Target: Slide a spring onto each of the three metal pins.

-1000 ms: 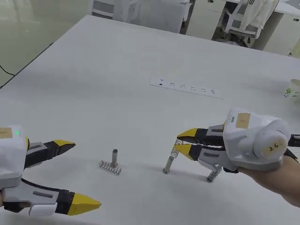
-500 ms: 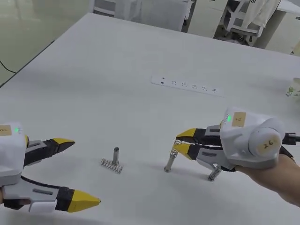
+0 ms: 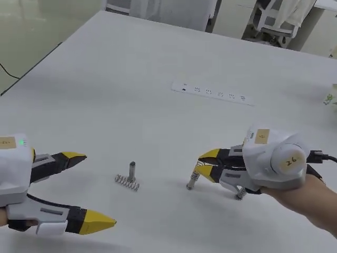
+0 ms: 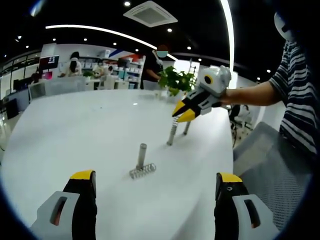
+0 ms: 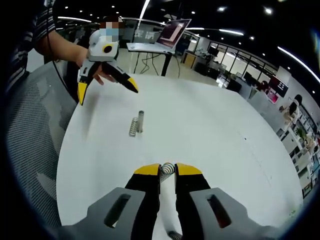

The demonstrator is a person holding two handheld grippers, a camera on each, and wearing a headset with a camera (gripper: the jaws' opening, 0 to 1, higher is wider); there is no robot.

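White table holds a power strip and loose spring (chairs beyond).

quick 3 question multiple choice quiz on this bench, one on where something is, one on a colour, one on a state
1. Where does the loose spring lie?
A. between the jaws of the left tool
B. on the table beside the bare pin
C. on top of the right tool

2. What colour are the tips of both tools?
A. red
B. green
C. yellow

3. How is the left tool set?
A. open
B. shut on a spring
C. shut on a pin

Answers:
1 B, the loose spring lies flat at the foot of the bare pin.
2 C, the head view shows yellow tips on black jaws.
3 A, its jaws stand far apart with nothing between them.
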